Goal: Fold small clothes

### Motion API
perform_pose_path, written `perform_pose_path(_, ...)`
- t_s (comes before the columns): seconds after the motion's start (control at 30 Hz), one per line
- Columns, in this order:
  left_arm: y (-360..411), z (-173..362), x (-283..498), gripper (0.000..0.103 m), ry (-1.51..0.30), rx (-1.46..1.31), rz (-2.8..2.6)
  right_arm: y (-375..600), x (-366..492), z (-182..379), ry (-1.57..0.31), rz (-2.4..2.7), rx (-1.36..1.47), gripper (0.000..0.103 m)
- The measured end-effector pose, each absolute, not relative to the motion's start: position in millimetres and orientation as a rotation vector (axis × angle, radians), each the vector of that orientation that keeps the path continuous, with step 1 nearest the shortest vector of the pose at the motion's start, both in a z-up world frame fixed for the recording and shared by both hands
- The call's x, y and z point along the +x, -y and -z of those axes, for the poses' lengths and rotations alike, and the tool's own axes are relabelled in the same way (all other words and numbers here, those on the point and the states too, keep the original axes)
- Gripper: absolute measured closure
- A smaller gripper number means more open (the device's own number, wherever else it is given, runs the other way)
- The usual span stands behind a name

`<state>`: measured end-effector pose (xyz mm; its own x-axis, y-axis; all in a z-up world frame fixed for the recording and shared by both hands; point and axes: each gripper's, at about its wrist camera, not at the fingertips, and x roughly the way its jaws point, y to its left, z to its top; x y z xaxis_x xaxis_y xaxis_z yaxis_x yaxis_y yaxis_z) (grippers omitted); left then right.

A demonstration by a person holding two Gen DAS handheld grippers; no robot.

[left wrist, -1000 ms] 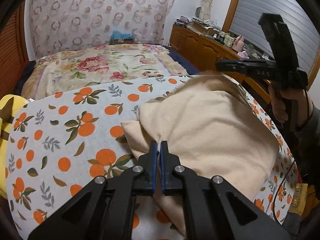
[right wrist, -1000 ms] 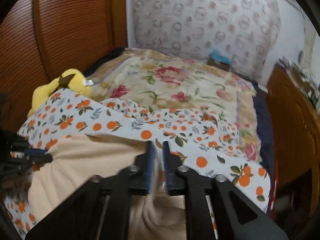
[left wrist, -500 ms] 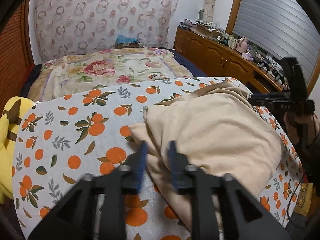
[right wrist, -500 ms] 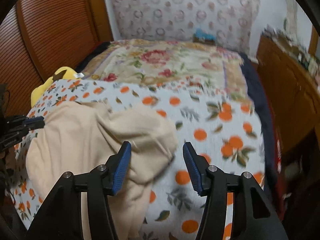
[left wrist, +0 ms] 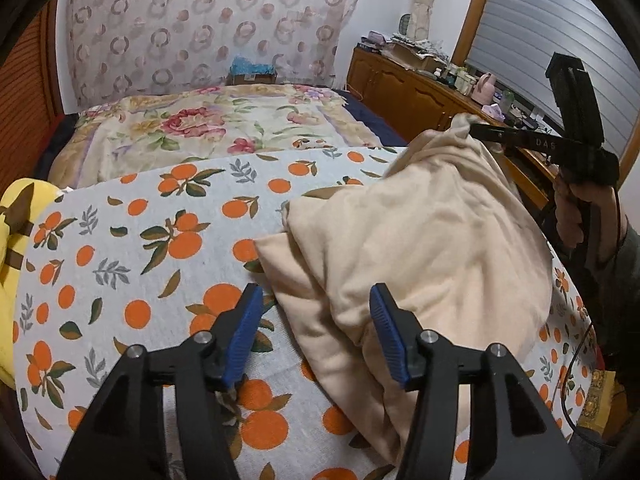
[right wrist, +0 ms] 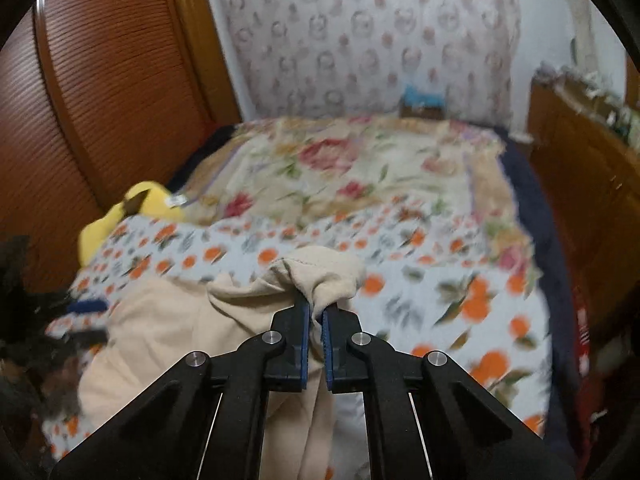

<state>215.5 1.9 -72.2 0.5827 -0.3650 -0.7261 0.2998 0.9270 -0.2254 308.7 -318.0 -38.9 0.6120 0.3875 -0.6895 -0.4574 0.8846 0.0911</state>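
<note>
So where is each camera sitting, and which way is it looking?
Left wrist: rides the open left gripper, looking across the orange-print sheet at the beige garment; the right gripper and hand show.
Right wrist: rides the right gripper, shut on the garment's bunched edge, facing the floral blanket.
Both show the garment, sheet, blanket and yellow plush.

Over the last second the left gripper let go of the cream garment and its jaws spread wide above the near edge. The right gripper, which had released and opened half a second ago, closed again on a bunched fold and lifted it off the orange-print sheet.
</note>
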Motion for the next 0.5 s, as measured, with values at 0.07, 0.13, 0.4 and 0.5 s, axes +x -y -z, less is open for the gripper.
perform_pose_path(0.07,-2.1,75.5,219.3,0.049,-0.881,-0.084,0.371,316.0,311.2,43.8,-0.791,-0.431,-0.145,0.084)
perform_pose_path(0.13,-1.8,79.2,224.2,0.048,-0.897,-0.085,0.368,321.5,308.2,50.8,-0.820,-0.424,-0.136,0.070)
perform_pose_path(0.4,1.4,90.2,238.4,0.048,-0.948,-0.109,0.388,343.1,272.1,74.3,-0.900,-0.453,-0.052,0.041)
perform_pose_path(0.5,3.6,89.3,240.9,0.048,-0.950,-0.107,0.379,343.2,269.9,93.5,-0.956,-0.451,-0.030,0.039)
